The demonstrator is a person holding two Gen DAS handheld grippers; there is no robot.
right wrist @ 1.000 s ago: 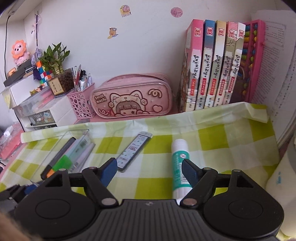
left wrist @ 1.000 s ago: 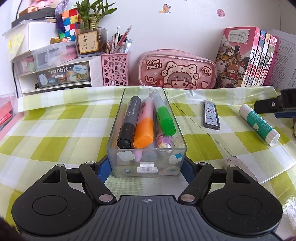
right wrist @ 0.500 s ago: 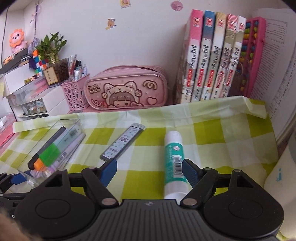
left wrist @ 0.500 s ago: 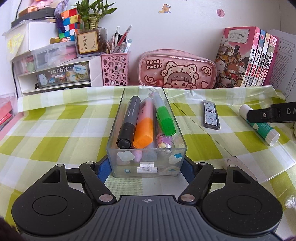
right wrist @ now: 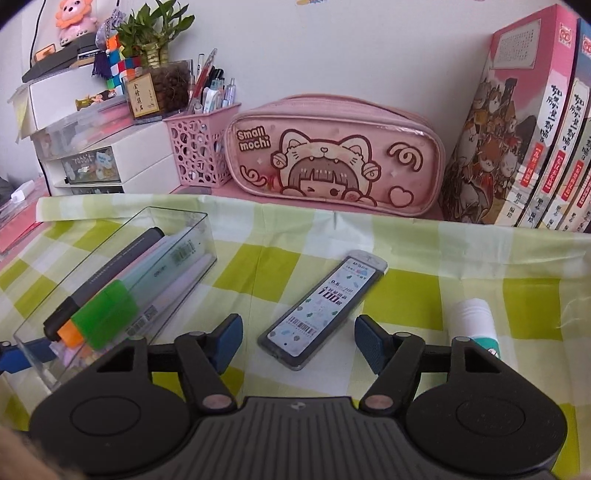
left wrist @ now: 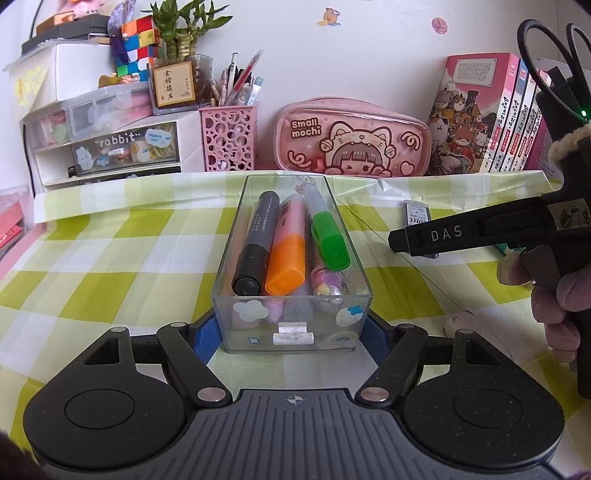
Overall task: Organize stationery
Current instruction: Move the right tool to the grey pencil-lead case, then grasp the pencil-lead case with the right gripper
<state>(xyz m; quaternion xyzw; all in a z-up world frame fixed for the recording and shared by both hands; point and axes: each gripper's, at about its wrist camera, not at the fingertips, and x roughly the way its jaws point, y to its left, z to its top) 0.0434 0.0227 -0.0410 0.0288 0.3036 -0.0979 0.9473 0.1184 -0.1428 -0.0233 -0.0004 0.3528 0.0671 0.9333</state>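
- Flat lead refill case lies slanted mid-surface, between the right gripper jaws, which are closing but untouching.
- Clear tray of markers, left of it, is clamped by the left gripper.
- Best to square the jaws across the case's narrow sides before squeezing.

A checked cloth is spread over the table. Against the wall, books are stood upright at the right. A plant and a colour cube are seen upon white drawers at the left. Stickers are stuck to the wall.
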